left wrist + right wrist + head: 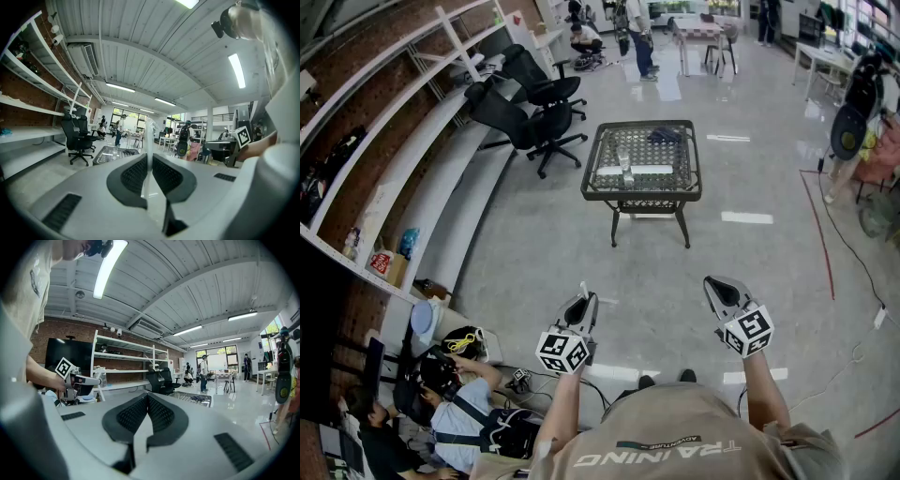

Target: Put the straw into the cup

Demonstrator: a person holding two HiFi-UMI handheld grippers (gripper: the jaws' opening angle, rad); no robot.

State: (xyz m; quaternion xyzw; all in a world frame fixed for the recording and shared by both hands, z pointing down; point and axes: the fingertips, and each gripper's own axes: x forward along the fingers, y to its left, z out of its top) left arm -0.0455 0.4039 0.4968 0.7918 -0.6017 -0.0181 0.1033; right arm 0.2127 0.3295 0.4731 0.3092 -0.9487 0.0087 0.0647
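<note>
A clear cup [625, 165] stands on a small dark mesh table [680, 187] far ahead across the floor. My left gripper [581, 312] is shut on a thin white straw [584, 290] that sticks up above its fingertips. In the left gripper view the straw [149, 140] runs upright, pinched between the closed jaws of the left gripper [150, 159], with the table [110, 153] in the distance. My right gripper [720, 292] hangs level beside the left one. In its own view the right gripper [148, 396] has its jaws together with nothing between them.
Black office chairs [532, 105] stand left of the table below long white wall shelves [412, 122]. People sit on the floor at my lower left [450, 398], and others stand far back [639, 37]. A dark cloth [664, 135] lies on the table's far side.
</note>
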